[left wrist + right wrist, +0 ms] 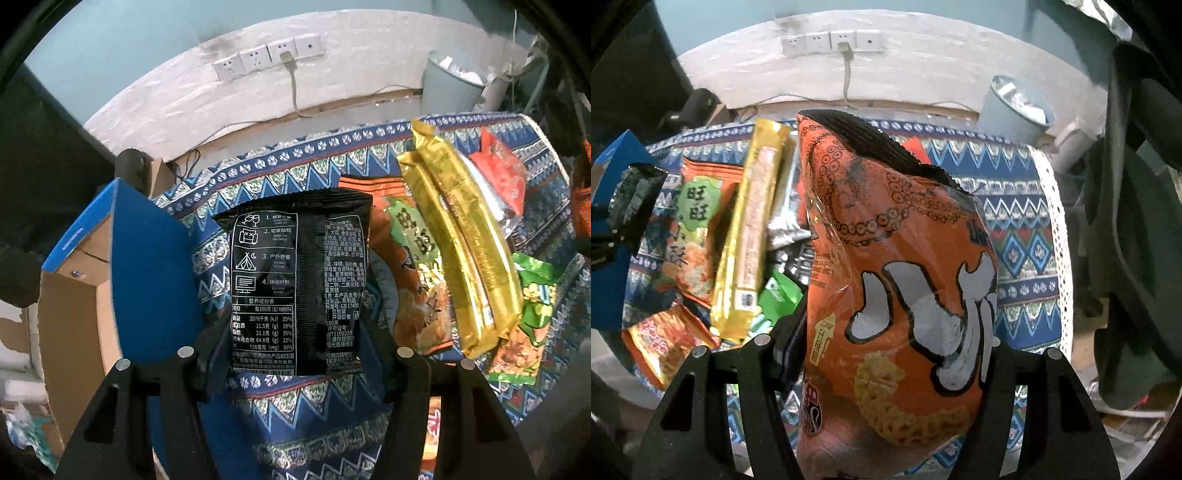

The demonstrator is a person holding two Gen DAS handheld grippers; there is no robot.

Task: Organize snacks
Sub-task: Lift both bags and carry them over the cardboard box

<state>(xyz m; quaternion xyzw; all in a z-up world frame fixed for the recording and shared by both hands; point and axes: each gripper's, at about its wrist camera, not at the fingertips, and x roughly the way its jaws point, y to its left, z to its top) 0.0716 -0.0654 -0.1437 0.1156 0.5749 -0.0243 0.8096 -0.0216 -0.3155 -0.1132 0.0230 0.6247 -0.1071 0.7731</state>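
Both pairs of jaws are pinching bags: my left gripper [295, 354] clamps the lower end of a black foil snack packet [297, 280] with white printed text, held upright at centre frame, and my right gripper [886, 354] squeezes a large orange crinkle-topped chip bag [897, 280] that fills the middle of its view. Beneath them I see a table under a blue patterned cloth [295, 162] with zigzag bands. On it, right of centre in the left view, a pile of snacks lies with a long gold foil wrapper [461, 243] on top, crossing an orange-and-green rice cracker bag [413, 258]. An open cardboard box with blue outer sides [122, 258] stands at the left edge. Behind, a white wall strip carries a row of sockets [266, 59], and a pale grey bin [450, 85] sits upper right.
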